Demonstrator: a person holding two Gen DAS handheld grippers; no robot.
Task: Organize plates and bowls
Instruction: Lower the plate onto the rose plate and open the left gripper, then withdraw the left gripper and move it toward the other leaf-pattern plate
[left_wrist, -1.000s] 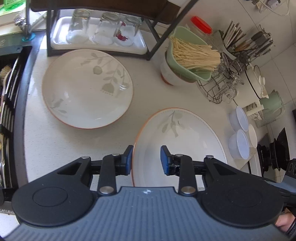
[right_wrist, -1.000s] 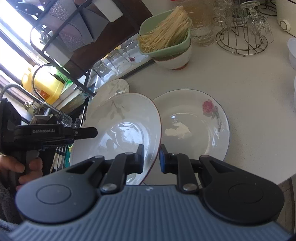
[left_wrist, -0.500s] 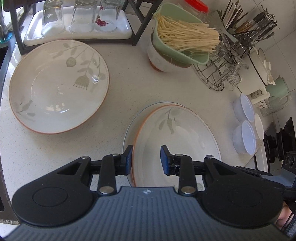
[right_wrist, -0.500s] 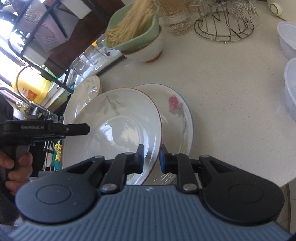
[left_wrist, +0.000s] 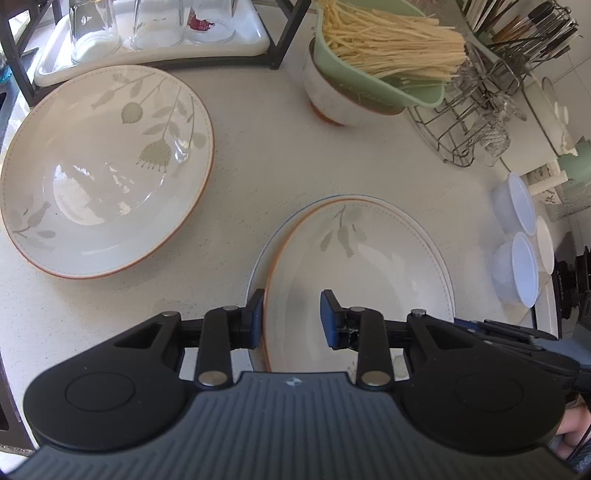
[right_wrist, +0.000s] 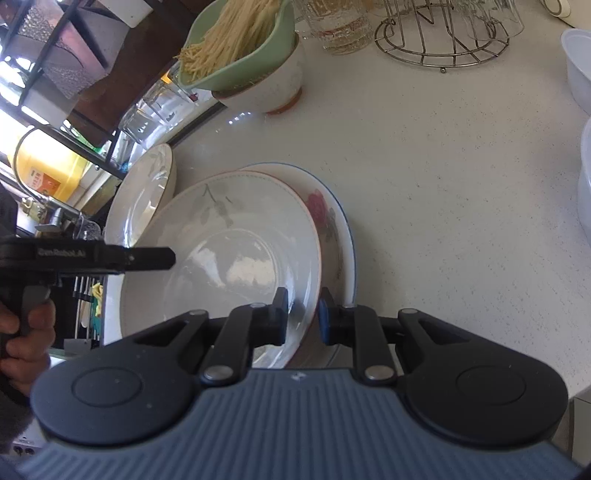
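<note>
A deep white plate with a leaf print and orange rim (left_wrist: 354, 266) hangs between both grippers. My left gripper (left_wrist: 293, 317) is shut on its near-left rim, one pad outside and one inside. In the right wrist view the same plate (right_wrist: 229, 258) has its right rim clamped by my right gripper (right_wrist: 302, 315). It sits low over a flatter plate with a rose and blue rim (right_wrist: 332, 229), covering most of it; whether they touch I cannot tell. A second leaf plate (left_wrist: 107, 173) lies on the counter to the left.
A green colander of noodles (left_wrist: 376, 66) rests in a white bowl at the back. Glasses stand on a white tray (left_wrist: 147, 37) under a dark shelf frame. A wire rack (left_wrist: 469, 122) and white plastic bowls (left_wrist: 517, 266) are on the right. A hand (right_wrist: 22, 325) holds the left gripper.
Both grippers have carried the leaf plate down and across over the rose plate, which is now mostly covered. Neither grip has changed.
</note>
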